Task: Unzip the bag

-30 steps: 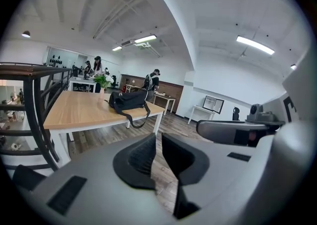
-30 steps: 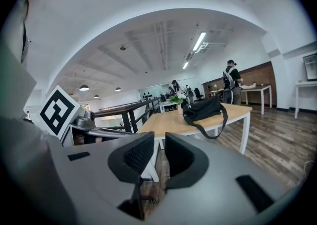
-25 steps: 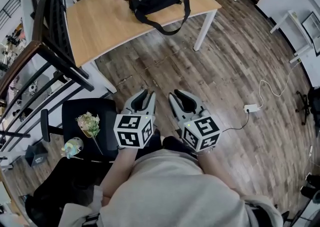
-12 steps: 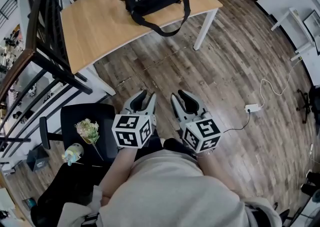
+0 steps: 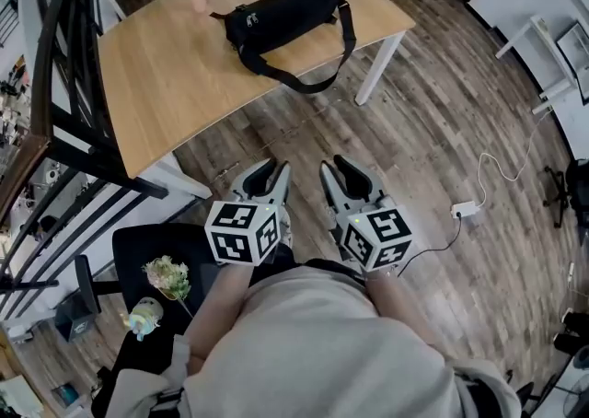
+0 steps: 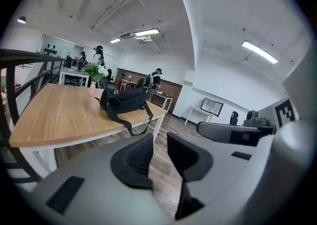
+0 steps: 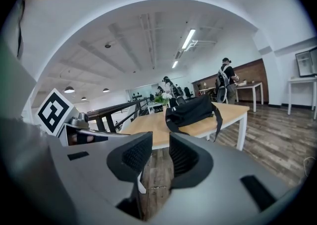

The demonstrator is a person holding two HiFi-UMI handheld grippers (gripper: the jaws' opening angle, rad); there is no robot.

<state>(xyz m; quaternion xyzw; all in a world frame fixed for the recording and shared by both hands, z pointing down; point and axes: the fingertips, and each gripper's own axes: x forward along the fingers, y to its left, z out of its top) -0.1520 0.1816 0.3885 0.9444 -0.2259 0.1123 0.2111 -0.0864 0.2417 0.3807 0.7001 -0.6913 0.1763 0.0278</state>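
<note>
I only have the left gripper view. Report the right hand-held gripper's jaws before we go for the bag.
Observer: The right hand-held gripper is open. Its jaws have just been opening a little, and nothing is between them.
Operator: Now tell me what lies on the floor on that side.
Observer: A white charger lies on the wood floor, off to the person's right.
Operator: Check the left side too.
Observer: A black chair stands there, with a bunch of flowers lying on its seat.
</note>
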